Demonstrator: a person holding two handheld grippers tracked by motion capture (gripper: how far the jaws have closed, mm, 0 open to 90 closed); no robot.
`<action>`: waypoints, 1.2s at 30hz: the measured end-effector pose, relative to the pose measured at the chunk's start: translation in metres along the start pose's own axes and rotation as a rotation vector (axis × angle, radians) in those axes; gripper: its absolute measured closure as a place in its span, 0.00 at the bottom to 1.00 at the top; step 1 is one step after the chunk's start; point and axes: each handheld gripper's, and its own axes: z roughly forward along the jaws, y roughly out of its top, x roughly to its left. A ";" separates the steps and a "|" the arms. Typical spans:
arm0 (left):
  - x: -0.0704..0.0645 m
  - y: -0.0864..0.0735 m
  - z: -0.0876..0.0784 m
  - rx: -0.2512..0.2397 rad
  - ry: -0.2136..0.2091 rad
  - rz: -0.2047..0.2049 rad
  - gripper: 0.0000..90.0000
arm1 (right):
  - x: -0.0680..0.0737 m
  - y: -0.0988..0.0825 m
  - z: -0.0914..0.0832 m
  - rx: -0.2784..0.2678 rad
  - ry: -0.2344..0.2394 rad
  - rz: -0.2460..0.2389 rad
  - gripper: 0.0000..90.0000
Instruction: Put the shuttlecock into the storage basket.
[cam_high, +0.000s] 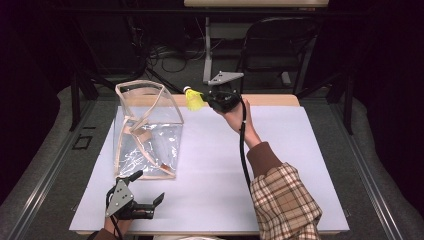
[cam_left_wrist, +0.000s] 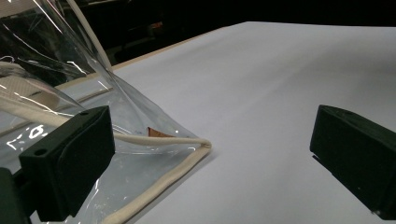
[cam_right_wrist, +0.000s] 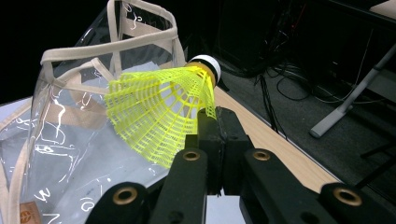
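Shuttlecock (cam_high: 194, 100) above table (cam_high: 280, 165), just right of bag (cam_high: 147, 130)

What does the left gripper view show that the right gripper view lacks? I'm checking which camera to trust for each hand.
Left gripper view alone: that gripper's open black fingers straddling the white table sheet beside the bag's lower corner. Right gripper view alone: the yellow plastic shuttlecock pinched by its skirt edge in the right gripper, plus floor cables. Both show the clear plastic bag with cream trim.
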 end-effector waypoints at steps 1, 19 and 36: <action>0.000 0.000 0.000 0.000 0.000 -0.001 0.00 | 0.001 0.001 0.000 0.000 0.000 0.003 1.00; 0.000 0.000 0.000 -0.001 -0.001 0.000 0.00 | 0.009 0.026 0.003 -0.018 0.005 -0.021 1.00; 0.000 0.001 -0.001 -0.005 0.000 0.003 0.00 | 0.019 0.044 0.014 -0.029 0.016 -0.027 1.00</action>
